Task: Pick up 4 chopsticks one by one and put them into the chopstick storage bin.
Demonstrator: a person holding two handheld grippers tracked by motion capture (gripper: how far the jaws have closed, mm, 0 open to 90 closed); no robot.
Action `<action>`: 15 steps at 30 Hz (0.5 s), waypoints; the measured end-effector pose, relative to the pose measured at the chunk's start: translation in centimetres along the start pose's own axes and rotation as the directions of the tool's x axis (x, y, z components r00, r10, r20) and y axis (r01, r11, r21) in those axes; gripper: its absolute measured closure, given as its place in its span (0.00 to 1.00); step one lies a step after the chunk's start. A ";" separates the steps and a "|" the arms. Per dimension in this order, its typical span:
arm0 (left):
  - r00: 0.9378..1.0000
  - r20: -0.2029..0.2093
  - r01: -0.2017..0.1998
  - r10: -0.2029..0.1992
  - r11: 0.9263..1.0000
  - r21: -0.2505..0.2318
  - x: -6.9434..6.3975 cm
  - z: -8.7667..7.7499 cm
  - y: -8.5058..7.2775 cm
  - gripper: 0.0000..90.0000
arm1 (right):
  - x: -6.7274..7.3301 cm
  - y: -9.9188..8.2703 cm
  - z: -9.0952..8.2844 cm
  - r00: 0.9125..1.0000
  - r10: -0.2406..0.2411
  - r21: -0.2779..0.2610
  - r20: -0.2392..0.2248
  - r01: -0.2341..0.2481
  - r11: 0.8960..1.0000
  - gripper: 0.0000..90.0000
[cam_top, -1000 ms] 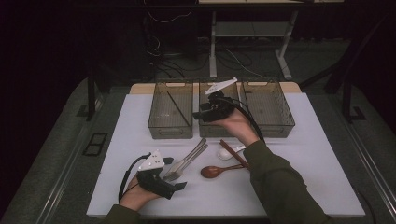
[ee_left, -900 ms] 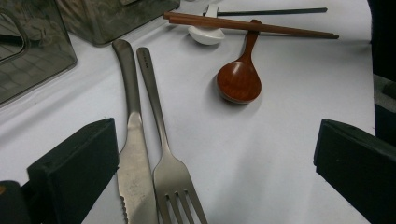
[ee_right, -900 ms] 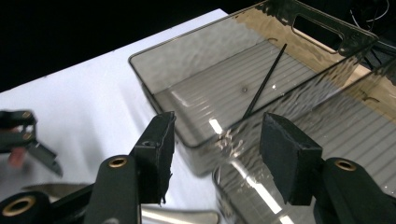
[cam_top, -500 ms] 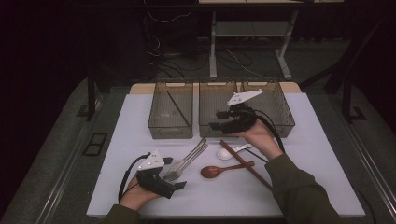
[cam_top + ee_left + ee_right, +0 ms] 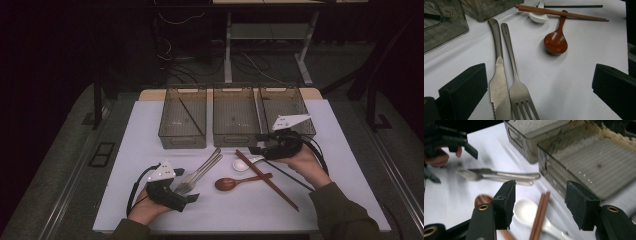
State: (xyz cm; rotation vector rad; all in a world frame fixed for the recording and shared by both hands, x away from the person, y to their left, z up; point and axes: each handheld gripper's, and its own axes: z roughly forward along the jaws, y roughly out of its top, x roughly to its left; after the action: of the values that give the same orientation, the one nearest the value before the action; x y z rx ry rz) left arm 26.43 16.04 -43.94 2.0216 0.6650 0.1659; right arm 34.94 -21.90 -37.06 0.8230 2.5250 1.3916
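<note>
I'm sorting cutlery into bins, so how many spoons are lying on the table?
2. A brown wooden spoon lies mid-table, its handle under the brown chopsticks. A white spoon lies just beyond it, below the right gripper. None seen in the bins.

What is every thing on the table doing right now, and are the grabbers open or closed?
Left gripper: open, empty, near knife and fork.
Right gripper: open, empty, above white spoon and chopsticks.
Left bin: holds one black stick.
Middle bin: nothing big inside.
Right bin: contents unclear.
Knife: flat beside fork.
Fork: flat.
Wooden spoon: flat, bowl down.
White spoon: under chopsticks.
Chopsticks: paired, crossing both spoons.
</note>
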 end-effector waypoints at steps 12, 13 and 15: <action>1.000 0.000 0.007 -0.007 1.000 -0.003 0.0 0.0 0.0 0.00 | -0.3 -4.8 -3.8 0.999 0.044 0.016 0.026 -0.045 0.999 0.46; 1.000 0.000 0.006 -0.006 1.000 -0.002 0.0 -0.1 0.0 0.00 | -0.3 -5.1 -4.1 0.998 0.048 0.019 0.027 -0.048 0.999 0.46; 1.000 0.003 0.004 -0.004 1.000 -0.002 0.0 0.0 0.0 0.00 | -0.4 -5.7 -4.7 0.998 0.057 0.021 0.036 -0.058 0.998 0.46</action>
State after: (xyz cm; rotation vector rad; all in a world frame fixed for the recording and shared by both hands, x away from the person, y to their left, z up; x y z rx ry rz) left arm 26.40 16.07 -43.93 2.0181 0.6666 0.1619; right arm 31.25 -28.00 -39.15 0.9229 2.5138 1.3553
